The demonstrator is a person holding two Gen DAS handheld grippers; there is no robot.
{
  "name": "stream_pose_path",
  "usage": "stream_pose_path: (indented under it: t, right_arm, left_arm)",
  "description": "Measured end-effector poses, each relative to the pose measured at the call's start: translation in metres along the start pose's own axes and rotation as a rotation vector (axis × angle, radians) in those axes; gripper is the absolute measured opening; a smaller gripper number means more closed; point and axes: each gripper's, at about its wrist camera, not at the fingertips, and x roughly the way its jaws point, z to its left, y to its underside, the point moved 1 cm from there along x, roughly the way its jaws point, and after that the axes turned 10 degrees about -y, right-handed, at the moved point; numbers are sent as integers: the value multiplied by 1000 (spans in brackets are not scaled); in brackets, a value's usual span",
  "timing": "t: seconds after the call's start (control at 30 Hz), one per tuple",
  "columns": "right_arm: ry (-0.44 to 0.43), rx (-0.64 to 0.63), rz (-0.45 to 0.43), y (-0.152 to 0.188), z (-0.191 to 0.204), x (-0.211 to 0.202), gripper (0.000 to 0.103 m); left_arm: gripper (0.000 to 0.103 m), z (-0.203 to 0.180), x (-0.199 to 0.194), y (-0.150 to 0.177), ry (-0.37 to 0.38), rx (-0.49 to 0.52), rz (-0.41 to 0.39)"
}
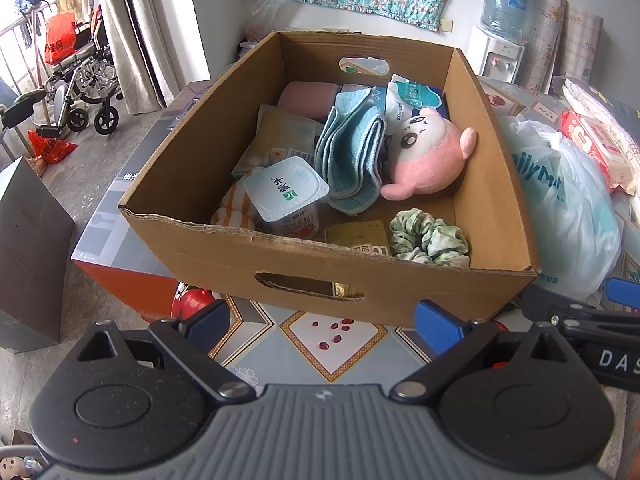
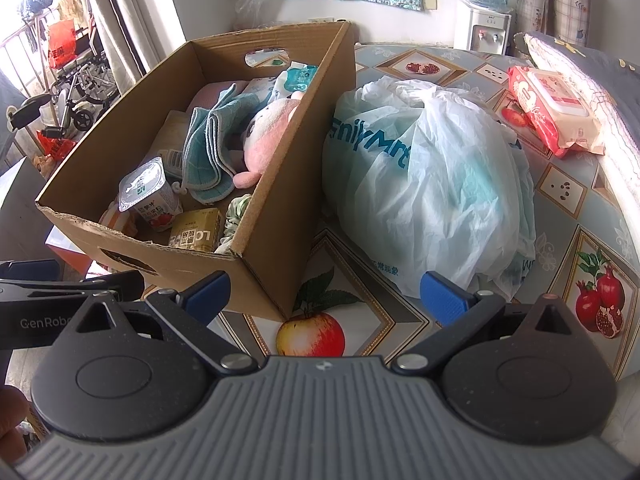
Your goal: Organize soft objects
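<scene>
An open cardboard box [image 1: 224, 248] stands on the patterned table and also shows in the right wrist view [image 2: 280, 208]. In it lie a pink plush toy [image 1: 428, 156], a folded blue towel [image 1: 352, 156], a green scrunchie [image 1: 428, 238], an orange striped cloth [image 1: 234, 208], a pink pad [image 1: 308, 98], a yogurt cup [image 1: 286, 194] and packets. My left gripper [image 1: 322, 326] is open and empty, just in front of the box's near wall. My right gripper [image 2: 324, 298] is open and empty, by the box's near right corner.
A full white plastic bag [image 2: 432, 184] lies right of the box. A red wet-wipes pack [image 2: 552, 112] and folded bedding [image 2: 592, 80] sit at the far right. A water dispenser [image 2: 486, 20] stands behind. A wheelchair [image 1: 84, 80] is at the far left.
</scene>
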Motion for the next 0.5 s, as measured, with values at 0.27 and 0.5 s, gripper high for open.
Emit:
stream_pose_path:
  t: [0.27,0.5]
  right_arm:
    - [-1,1,2,1,0,1,102]
    - [-1,2,2,0,0,1,102]
  left_arm:
    - [100,0,1,0,2,0,3]
    - [100,0,3,1,6,-4,10]
